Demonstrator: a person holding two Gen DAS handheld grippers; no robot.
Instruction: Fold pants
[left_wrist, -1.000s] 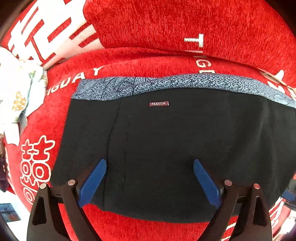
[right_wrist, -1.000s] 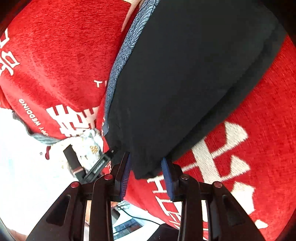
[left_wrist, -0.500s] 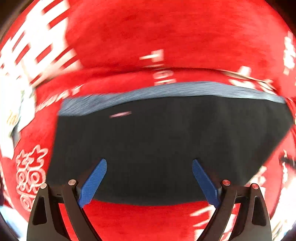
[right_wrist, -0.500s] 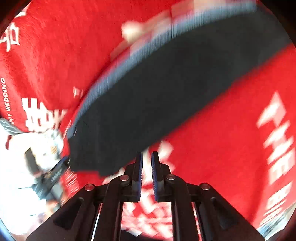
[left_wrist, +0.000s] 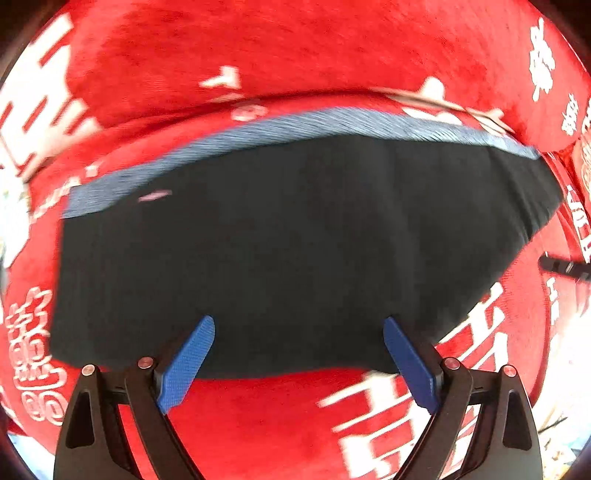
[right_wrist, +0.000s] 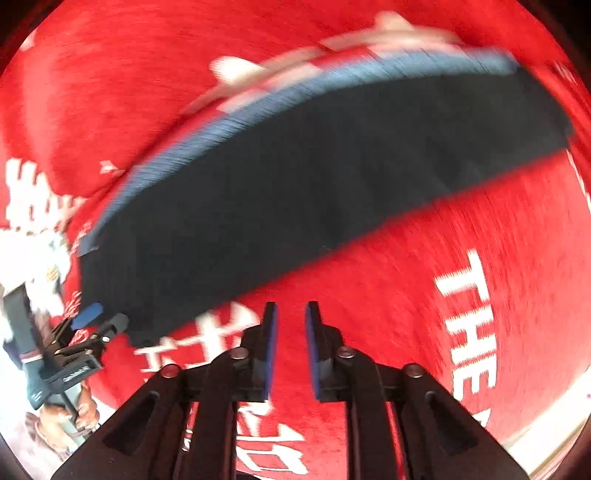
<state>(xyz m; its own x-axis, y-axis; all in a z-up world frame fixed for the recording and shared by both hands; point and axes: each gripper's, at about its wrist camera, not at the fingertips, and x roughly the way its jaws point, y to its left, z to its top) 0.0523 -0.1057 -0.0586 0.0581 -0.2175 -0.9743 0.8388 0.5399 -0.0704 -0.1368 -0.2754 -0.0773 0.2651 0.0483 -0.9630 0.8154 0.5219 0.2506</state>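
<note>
The folded pants (left_wrist: 295, 251) lie flat on the red cloth (left_wrist: 258, 417); the left gripper (left_wrist: 299, 354) gapes wide over their near edge, empty; the right gripper (right_wrist: 291, 347), narrowly parted, holds nothing beside them.

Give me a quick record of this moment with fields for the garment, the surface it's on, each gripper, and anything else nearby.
garment: black pants, folded flat, blue-grey waistband along the far edge
surface: red blanket with white lettering
left gripper: jaws wide apart, empty, over the near edge of the pants
right gripper: narrow gap between jaws, empty, over the blanket short of the pants
fold state: looks finished, both grippers off the cloth
</note>
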